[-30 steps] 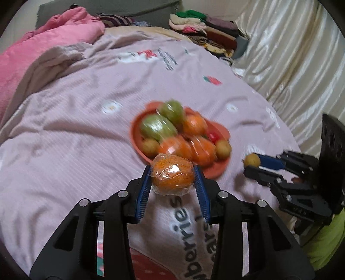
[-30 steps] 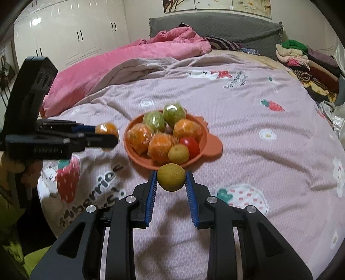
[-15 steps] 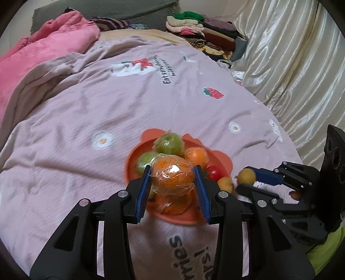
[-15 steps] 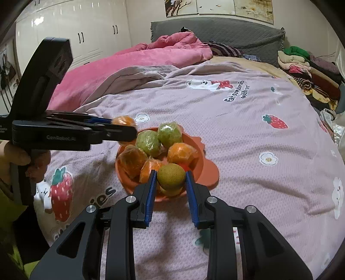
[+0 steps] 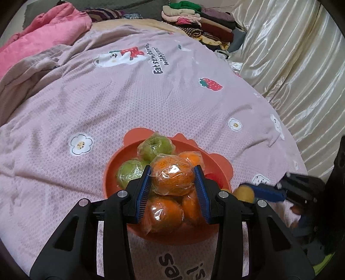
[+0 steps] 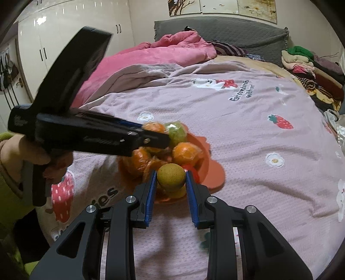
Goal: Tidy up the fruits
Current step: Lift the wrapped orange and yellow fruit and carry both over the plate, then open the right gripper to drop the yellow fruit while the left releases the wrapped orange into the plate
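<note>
1. The left gripper (image 5: 172, 183) squeezes a wrapped orange (image 5: 172, 178) between its two blue fingers (image 5: 144, 189). It holds the orange up over the middle of the orange plate (image 5: 112, 172).
2. The right gripper (image 6: 171, 183) pinches a small brown fruit (image 6: 171, 176) tight. This fruit hangs over the near edge of the plate.
3. The plate sits on the pink bedspread (image 5: 151, 97), close to its near edge. It is piled with wrapped oranges (image 5: 163, 212) and two green fruits (image 5: 156, 146).
4. A pink blanket (image 6: 151, 56) lies bunched at the far end of the bed.

Fruits (image 5: 148, 148) piled in bowl (image 5: 112, 170) on bedspread (image 5: 133, 94), clothes stack (image 5: 200, 19) behind
</note>
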{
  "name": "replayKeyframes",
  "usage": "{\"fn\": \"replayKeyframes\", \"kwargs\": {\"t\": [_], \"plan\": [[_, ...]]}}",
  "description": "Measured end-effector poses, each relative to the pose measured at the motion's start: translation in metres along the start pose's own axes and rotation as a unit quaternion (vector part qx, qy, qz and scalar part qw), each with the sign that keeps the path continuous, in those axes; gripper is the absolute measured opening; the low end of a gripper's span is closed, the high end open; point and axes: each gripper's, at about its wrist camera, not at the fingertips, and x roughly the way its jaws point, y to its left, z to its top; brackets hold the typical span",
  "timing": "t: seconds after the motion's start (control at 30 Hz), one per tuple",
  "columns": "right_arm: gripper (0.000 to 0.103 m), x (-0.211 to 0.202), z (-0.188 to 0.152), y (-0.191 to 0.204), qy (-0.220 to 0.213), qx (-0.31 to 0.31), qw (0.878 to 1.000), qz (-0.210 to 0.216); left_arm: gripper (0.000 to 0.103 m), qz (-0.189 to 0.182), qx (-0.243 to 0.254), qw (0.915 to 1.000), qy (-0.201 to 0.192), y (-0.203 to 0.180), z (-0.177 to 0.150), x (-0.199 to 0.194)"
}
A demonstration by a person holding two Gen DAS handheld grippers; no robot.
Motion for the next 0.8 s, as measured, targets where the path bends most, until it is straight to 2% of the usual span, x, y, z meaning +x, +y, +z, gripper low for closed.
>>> {"fn": "replayKeyframes", "kwargs": {"t": [0.4, 0.8], "plan": [[0.026, 0.012, -0.005, 0.031, 0.013, -0.018, 0.999, 0.028, 0.033, -0.010, -0.009, 0.9999, -0.004, 0.003, 0.002, 0.000], [0.026, 0.023, -0.004, 0.045, 0.009, -0.035, 0.999, 0.003, 0.033, -0.009, -0.011, 0.9998, -0.013, 0.006, 0.004, -0.007]]}}
